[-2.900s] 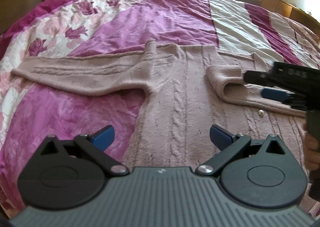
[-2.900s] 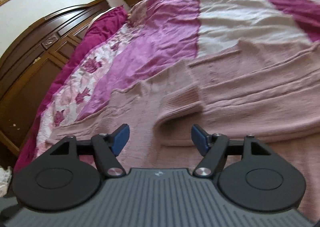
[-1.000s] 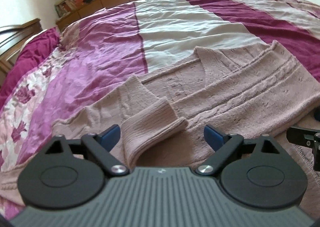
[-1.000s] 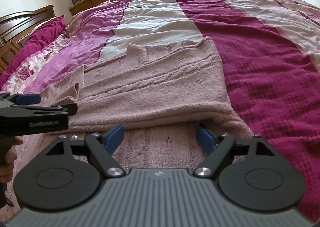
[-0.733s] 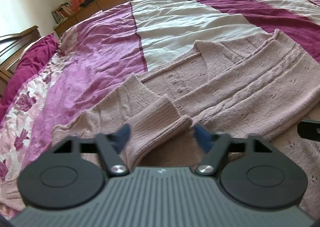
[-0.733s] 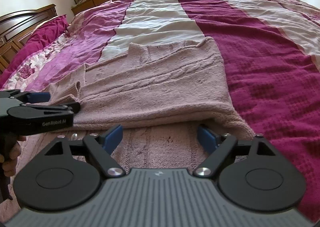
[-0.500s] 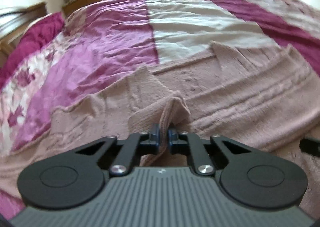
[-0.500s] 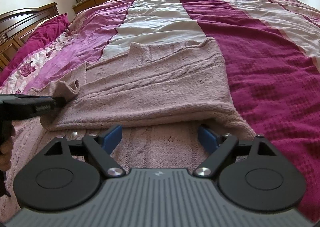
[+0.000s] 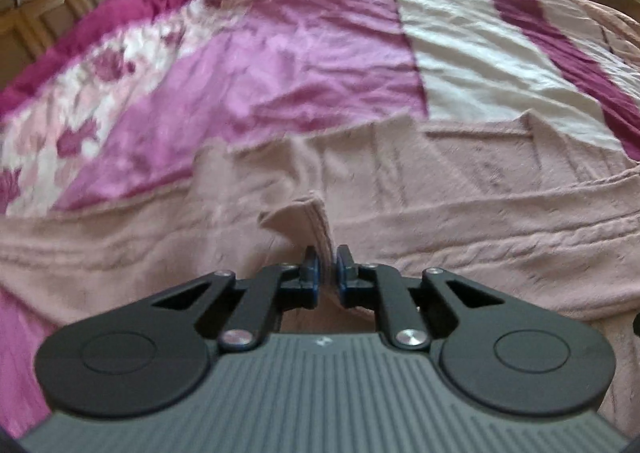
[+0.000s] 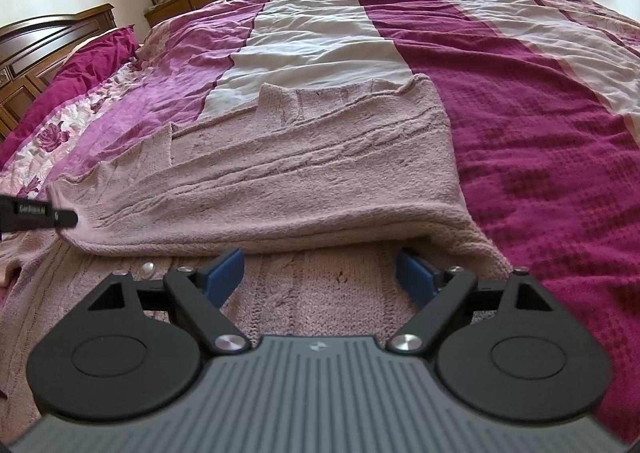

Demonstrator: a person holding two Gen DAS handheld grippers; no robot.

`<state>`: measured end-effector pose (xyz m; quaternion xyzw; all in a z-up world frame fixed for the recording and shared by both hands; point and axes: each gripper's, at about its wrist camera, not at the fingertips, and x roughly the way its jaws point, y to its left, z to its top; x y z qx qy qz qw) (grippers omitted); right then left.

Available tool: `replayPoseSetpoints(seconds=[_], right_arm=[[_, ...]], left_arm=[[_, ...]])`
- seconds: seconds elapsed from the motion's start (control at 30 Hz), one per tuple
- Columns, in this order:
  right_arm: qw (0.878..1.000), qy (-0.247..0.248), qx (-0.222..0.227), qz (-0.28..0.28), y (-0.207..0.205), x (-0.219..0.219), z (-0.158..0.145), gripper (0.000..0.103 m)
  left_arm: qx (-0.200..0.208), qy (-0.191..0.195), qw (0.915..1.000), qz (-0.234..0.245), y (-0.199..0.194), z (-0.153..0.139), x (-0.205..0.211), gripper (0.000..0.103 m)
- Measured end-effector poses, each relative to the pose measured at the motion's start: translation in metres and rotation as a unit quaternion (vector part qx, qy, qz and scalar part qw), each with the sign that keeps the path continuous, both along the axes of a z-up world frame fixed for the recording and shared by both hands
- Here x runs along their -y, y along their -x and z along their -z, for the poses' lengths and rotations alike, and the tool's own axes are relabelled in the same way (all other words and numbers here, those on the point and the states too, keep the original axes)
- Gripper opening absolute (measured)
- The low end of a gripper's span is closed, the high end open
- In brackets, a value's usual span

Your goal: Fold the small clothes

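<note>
Cardigan (image 10: 304,181) in dusty pink cable knit lies spread on the striped bedspread (image 10: 540,101), and everything here is placed against it. At its left edge in the right wrist view, the left gripper (image 10: 60,218) shows only as a black tip; the frame cuts off the rest. From its own camera, the left gripper (image 9: 325,273) has its jaws drawn narrow on the ribbed sleeve cuff (image 9: 308,225), which stands up as a pinched ridge above the flat knit, though the part between the blue pads (image 9: 313,278) is hidden. That view is smeared, so the stitches around the cuff are hard to read. Across the cardigan's middle a sleeve or front panel is folded over, and its lower edge casts a shadow that hides what lies beneath. A small pale button (image 10: 147,268) sits just below that fold. Over the near hem the right gripper (image 10: 320,273) hangs with jaws wide and nothing between them; the right blue pad is tucked partly under the fold. The gripper bodies block the cardigan's nearest part in both views.
</note>
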<state>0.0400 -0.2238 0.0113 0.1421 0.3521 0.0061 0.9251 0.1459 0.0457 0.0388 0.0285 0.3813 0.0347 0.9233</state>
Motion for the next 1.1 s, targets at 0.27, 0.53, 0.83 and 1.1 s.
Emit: replayPoseSetpoints(seconds=[0.27,0.53,0.83,1.1], right_arm=[[1.000,0.003,-0.001,0.000,0.000,0.000,0.000,0.088],[1.000,-0.005,-0.003,0.005,0.001,0.000,-0.003,0.089],[1.000,-0.021,-0.005,0.006,0.012,0.000,-0.020,0.089],[0.999,-0.037,0.006,-0.009,0.030,-0.010,-0.043,0.089]], left_arm=[[-0.028,-0.027,0.9990,-0.022,0.004,0.011,-0.011,0.055],[-0.038,-0.011,0.9988,-0.030,0.007,0.001,-0.018,0.056],[-0.026,-0.001,0.9992,-0.029,0.033,-0.026,-0.036,0.057],[-0.016,-0.007,0.9980,-0.061,0.057,-0.043,-0.073,0.057]])
